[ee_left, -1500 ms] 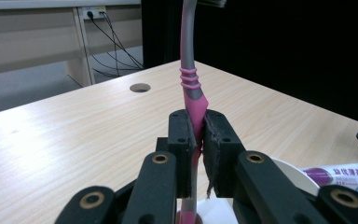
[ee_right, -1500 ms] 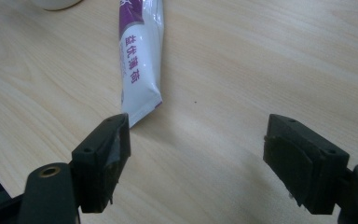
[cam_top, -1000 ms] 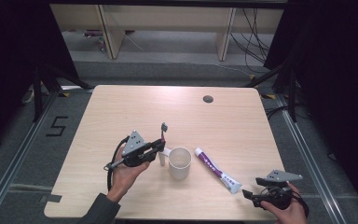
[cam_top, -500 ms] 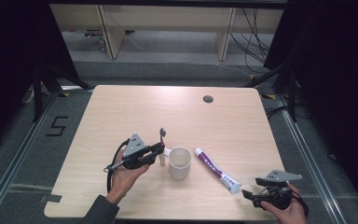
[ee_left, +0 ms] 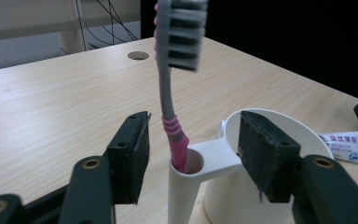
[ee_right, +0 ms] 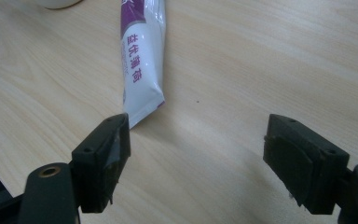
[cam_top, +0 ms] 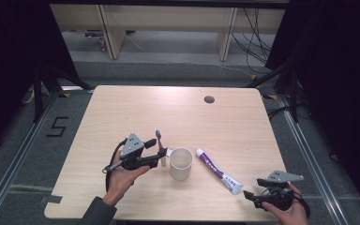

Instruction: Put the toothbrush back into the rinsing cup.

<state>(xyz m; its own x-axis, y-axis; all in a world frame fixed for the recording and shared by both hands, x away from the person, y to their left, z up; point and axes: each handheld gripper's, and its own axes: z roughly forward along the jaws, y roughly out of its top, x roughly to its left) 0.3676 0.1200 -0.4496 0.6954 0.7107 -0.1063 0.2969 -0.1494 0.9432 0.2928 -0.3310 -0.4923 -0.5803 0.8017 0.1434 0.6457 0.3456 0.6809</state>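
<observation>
A white cup with a side holder tube is standing near the front middle of the wooden table. A pink and grey toothbrush is standing upright in that tube, bristles up. The left gripper is sitting with its jaws spread wide on either side of the toothbrush handle, touching nothing; half a second earlier it was in nearly the same spot, and the brush is standing as before. The right gripper, wide open too, is staying low at the table's front right corner, just short of the crimped end of a purple and white toothpaste tube lying flat beside the cup.
</observation>
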